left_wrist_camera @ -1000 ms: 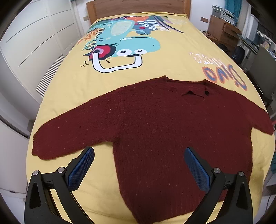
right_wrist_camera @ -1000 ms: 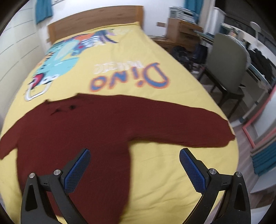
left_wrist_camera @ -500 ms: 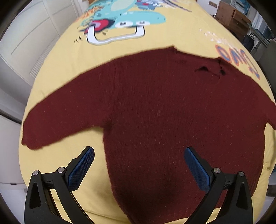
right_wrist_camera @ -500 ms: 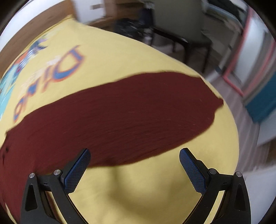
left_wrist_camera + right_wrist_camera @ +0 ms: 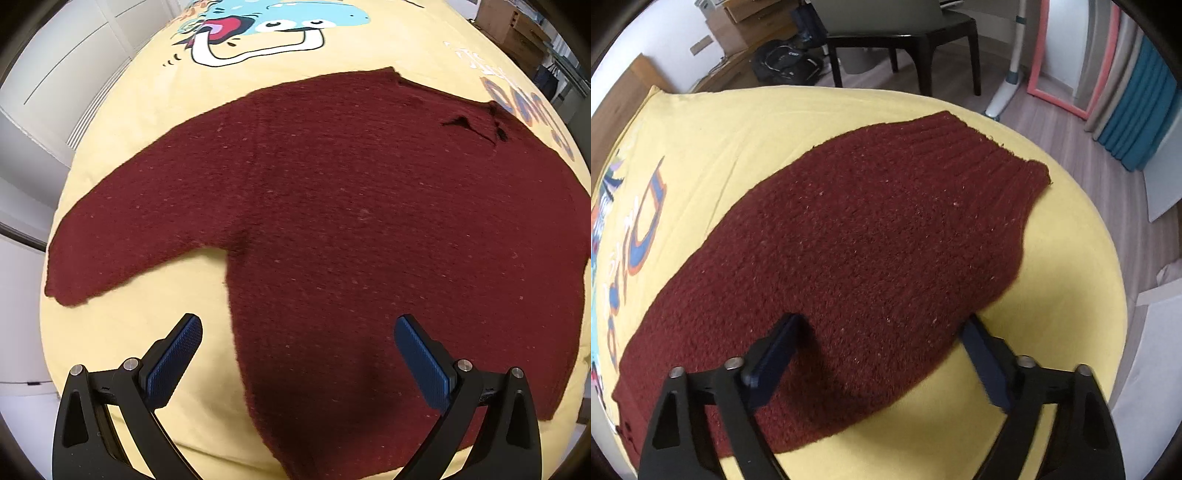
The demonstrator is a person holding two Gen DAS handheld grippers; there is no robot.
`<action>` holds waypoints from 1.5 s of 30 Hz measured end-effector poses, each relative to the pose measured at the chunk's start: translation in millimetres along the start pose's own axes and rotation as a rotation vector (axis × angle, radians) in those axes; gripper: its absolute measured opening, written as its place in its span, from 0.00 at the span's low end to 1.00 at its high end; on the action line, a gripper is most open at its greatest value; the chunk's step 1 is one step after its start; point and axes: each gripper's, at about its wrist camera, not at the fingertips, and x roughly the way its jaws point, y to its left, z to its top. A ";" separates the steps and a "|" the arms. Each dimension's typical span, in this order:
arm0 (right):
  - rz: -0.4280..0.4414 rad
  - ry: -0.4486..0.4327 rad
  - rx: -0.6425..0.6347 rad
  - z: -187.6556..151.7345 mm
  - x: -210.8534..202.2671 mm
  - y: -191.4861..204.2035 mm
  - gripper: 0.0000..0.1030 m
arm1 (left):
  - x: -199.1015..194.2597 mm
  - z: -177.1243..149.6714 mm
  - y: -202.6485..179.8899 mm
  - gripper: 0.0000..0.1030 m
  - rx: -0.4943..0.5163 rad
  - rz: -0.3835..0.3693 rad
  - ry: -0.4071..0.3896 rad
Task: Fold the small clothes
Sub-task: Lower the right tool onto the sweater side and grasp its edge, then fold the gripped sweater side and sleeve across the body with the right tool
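A dark red knitted sweater point(image 5: 351, 229) lies flat on the yellow bedspread point(image 5: 122, 332), sleeves spread out. My left gripper point(image 5: 297, 354) is open and empty, hovering over the sweater's lower left side edge. In the right wrist view the sweater's right sleeve point(image 5: 871, 236) fills the middle, its ribbed cuff point(image 5: 1004, 162) near the bed's edge. My right gripper point(image 5: 882, 354) is open, low over the sleeve, its fingers straddling the sleeve's width. It holds nothing.
The bedspread has a dinosaur print point(image 5: 273, 33). White wardrobe doors point(image 5: 55, 81) stand left of the bed. A dark chair point(image 5: 901, 37), a backpack point(image 5: 783, 62), a pink-framed mirror point(image 5: 1067, 92) and teal curtains point(image 5: 1137, 110) stand beyond the bed's right edge.
Both grippers have come down closer to the sweater. The right one has swung right along the sleeve toward the cuff. Both stay open.
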 end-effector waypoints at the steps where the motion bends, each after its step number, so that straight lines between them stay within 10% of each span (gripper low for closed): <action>1: -0.004 -0.001 -0.021 1.7 -1.2 4.3 0.63 | -0.1 0.5 2.5 0.99 -0.005 0.001 0.001; 5: 0.026 0.000 -0.069 9.0 -9.6 15.9 0.17 | 2.0 1.0 14.1 0.99 -0.039 0.032 0.018; 23: 0.341 -0.294 -0.515 -50.5 -200.5 218.0 0.16 | 2.5 8.0 49.5 0.99 -0.056 -0.065 -0.039; 34: 0.531 -0.171 -0.745 -157.5 -218.6 377.2 0.15 | -6.4 5.1 71.4 0.99 -0.064 -0.058 -0.070; 45: 0.418 0.177 -0.937 -297.3 -106.6 403.6 0.16 | 7.2 -0.8 72.6 0.99 -0.055 -0.068 -0.044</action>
